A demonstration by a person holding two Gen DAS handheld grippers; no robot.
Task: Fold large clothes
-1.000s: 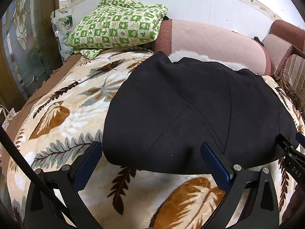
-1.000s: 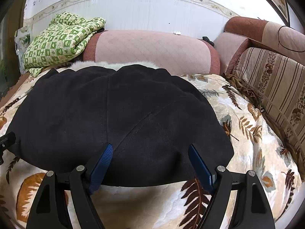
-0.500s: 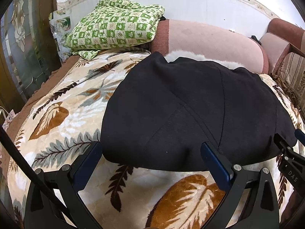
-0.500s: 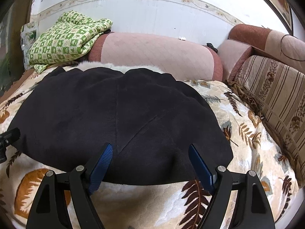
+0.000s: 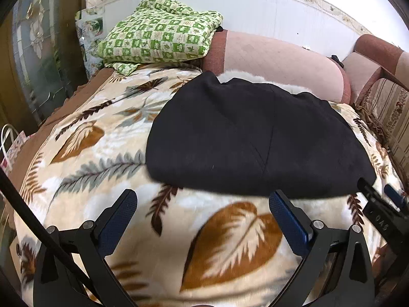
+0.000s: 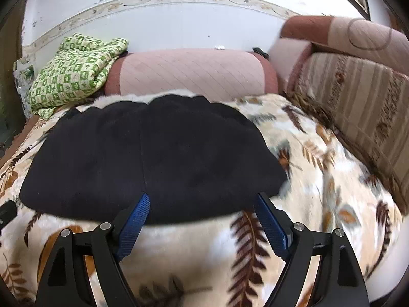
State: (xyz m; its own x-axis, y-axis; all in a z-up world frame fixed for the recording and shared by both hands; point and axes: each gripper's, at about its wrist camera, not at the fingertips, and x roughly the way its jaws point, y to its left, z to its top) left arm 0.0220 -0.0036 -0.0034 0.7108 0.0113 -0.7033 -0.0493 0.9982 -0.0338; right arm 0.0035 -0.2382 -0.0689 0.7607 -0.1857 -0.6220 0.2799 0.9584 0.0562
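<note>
A large black garment [image 5: 255,140] [image 6: 150,158] lies folded flat on the leaf-patterned blanket [image 5: 225,235] [image 6: 319,179], with white fur showing at its far edge. My left gripper [image 5: 204,199] is open, drawn back from the garment's near hem, nothing between its blue pads. My right gripper [image 6: 203,199] is also open, its fingertips just above the near hem and gripping nothing. The right gripper's tip shows at the right edge of the left wrist view.
A green checked folded quilt [image 5: 161,41] [image 6: 74,74] rests at the far left on a pink bolster [image 5: 278,61] [image 6: 191,71]. A striped sofa back [image 6: 358,102] runs along the right. A glass door [image 5: 38,58] and a paper bag [image 5: 12,148] stand at the left.
Both grippers have pulled back and risen a little from the garment; its near hem now sits farther from the fingers. The garment itself has stayed flat.
</note>
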